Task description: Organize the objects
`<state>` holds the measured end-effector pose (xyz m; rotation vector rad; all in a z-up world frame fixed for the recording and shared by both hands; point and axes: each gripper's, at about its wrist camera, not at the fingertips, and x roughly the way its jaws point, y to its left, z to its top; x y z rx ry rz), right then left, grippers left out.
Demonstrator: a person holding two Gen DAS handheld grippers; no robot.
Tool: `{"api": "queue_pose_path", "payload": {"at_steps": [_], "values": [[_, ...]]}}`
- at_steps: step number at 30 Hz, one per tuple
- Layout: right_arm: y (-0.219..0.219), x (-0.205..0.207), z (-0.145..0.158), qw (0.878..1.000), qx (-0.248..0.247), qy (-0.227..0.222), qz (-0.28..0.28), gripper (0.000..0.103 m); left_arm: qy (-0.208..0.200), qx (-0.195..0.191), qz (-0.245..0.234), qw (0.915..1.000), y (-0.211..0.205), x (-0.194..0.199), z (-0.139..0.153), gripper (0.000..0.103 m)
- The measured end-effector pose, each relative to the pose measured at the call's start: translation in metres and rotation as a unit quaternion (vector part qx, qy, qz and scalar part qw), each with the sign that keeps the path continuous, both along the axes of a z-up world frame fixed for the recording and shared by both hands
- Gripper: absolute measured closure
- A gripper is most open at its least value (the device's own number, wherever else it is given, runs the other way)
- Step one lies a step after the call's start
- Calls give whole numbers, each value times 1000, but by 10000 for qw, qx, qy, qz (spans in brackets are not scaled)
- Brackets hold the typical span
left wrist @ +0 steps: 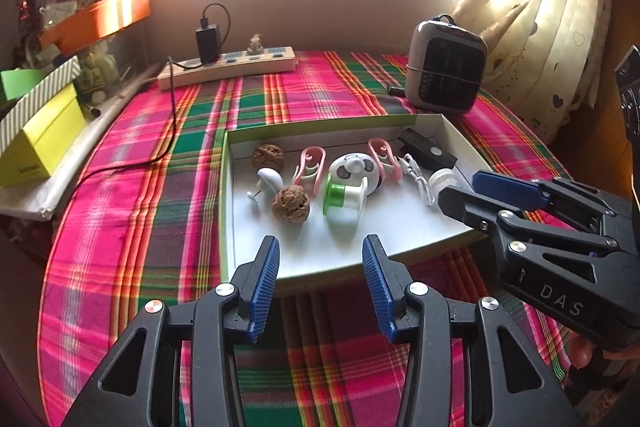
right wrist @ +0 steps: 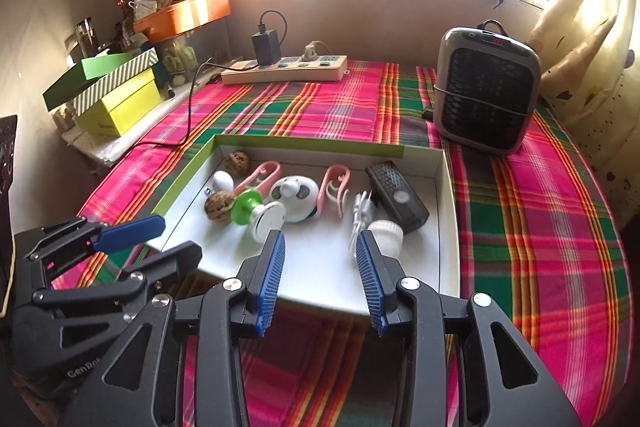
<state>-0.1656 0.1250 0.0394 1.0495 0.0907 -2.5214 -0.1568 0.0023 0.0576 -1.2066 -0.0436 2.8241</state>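
I count the contents of the white tray [right wrist: 448, 227], my landmark on the plaid surface [right wrist: 540, 227]: two walnuts [right wrist: 219, 207], two pink clips [right wrist: 334, 189], one panda fan [right wrist: 296, 195], one green-and-white spool [right wrist: 256, 211], one black remote [right wrist: 396, 197], one white cap [right wrist: 386, 231]. My left hand-held gripper [left wrist: 320, 259] and right hand-held gripper [right wrist: 321, 255] both hover at the tray's near edge, jaws apart, holding nothing. Behind the tray: one power strip [right wrist: 284, 69], one heater [right wrist: 486, 89].

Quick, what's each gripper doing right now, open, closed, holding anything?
Left gripper: open, holding nothing.
Right gripper: open, holding nothing, above the near edge of the shallow white cardboard tray.
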Motion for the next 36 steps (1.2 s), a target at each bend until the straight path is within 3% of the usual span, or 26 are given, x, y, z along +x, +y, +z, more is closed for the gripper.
{"api": "queue_pose_path", "payload": {"at_steps": [3, 11, 36], "values": [[1, 10, -1, 10000, -29, -6, -34, 58, 5, -97, 113, 9999, -1, 8, 0, 61], [-1, 33, -13, 9998, 118, -139, -122, 56, -17, -363, 333, 9988, -1, 29, -11, 61], [19, 63, -46, 9959, 484, -503, -581, 44, -321, -369, 462, 9977, 6, 51, -43, 61]]}}
